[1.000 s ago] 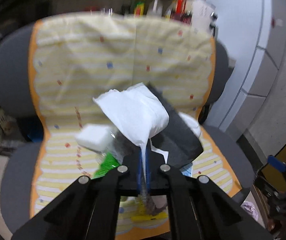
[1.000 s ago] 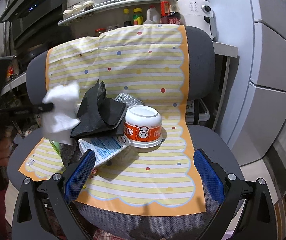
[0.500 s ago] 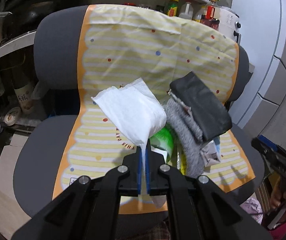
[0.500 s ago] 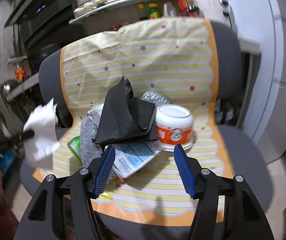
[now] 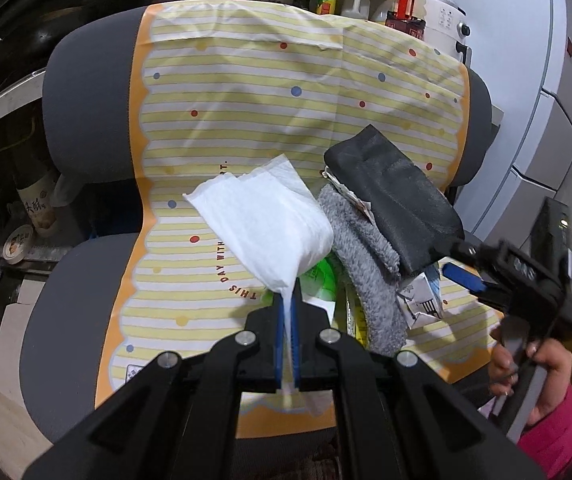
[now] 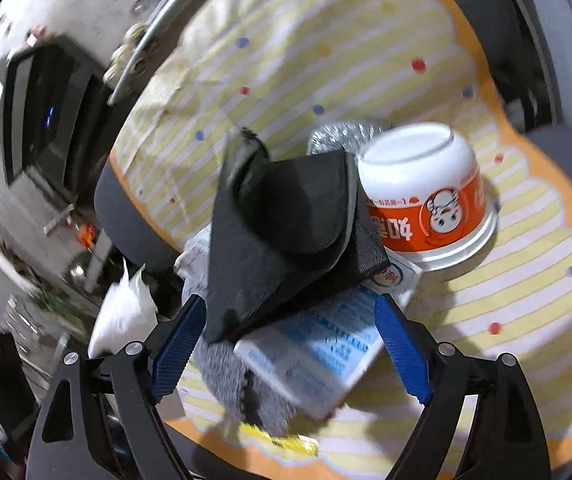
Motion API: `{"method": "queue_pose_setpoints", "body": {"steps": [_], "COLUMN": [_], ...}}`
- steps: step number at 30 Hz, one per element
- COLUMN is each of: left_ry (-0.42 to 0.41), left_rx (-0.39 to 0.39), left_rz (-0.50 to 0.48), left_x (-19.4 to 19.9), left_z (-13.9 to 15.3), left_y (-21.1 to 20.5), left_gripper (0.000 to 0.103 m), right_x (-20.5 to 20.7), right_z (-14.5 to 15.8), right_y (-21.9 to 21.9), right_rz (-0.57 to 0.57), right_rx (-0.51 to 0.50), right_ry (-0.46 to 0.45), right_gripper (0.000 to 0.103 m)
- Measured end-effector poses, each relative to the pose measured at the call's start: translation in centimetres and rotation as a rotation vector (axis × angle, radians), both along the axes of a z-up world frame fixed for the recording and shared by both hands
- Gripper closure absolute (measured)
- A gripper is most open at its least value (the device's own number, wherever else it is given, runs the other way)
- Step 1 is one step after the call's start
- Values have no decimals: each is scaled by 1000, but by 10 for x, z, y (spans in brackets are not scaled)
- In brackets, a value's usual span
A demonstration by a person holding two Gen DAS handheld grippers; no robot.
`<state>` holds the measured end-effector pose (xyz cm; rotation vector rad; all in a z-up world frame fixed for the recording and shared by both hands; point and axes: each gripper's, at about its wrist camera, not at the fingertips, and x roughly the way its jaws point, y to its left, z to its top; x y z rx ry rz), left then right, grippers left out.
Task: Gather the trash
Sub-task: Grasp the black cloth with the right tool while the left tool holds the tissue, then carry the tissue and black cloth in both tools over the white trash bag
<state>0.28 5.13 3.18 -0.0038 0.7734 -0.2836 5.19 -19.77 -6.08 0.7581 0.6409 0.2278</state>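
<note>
Both views are fisheye, bending straight lines and fading to black at the corners. The left wrist view is sharp and evenly lit from above, its white tissue (image 5: 270,220) bright but not blown out. The right wrist view is smeared by motion, worst on the dark shelves (image 6: 46,112) at left; the cup (image 6: 425,192) casts a soft shadow.

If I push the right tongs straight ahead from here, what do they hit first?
Most likely the black pouch atop the trash pile. The right tongs stand open with its lower corner between the pads, and the blue-printed packet lies just beneath. Depth is uncertain.
</note>
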Motion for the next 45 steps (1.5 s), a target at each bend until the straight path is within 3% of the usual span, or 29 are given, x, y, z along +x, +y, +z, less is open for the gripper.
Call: {"method": "queue_pose_setpoints", "body": {"steps": [4, 8, 13, 18, 22, 27, 34, 41, 45], "left_ry": [10, 8, -28, -107, -186, -211, -172, -184, -151], "left_rx": [8, 8, 16, 32, 10, -24, -59, -93, -138], "left_rz": [0, 7, 32, 57, 42, -33, -174, -378, -527], "left_x": [5, 5, -1, -10, -23, -39, -60, -90, -106], "left_z": [-4, -4, 4, 27, 51, 59, 37, 12, -8], "left_y": [-2, 0, 5, 8, 5, -16, -62, -126, -164], "left_gripper": [102, 102, 102, 102, 102, 102, 102, 102, 102], "right_x": [13, 16, 16, -7, -48, -103, -170, -259, -309], "right_z": [-4, 12, 52, 114, 148, 148, 100, 78, 60], "right_y": [-13, -15, 0, 14, 9, -9, -35, -56, -69], "right_rz": [-33, -62, -56, -72, -99, -168, -245, -401, -492], "right_rx": [116, 118, -52, -229, -343, -439, -506, -557, -615], "right_ry": [-27, -83, -203, -374, -428, -375, -246, -148, 1], "right_gripper": [20, 59, 83, 86, 86, 86, 86, 84, 82]}}
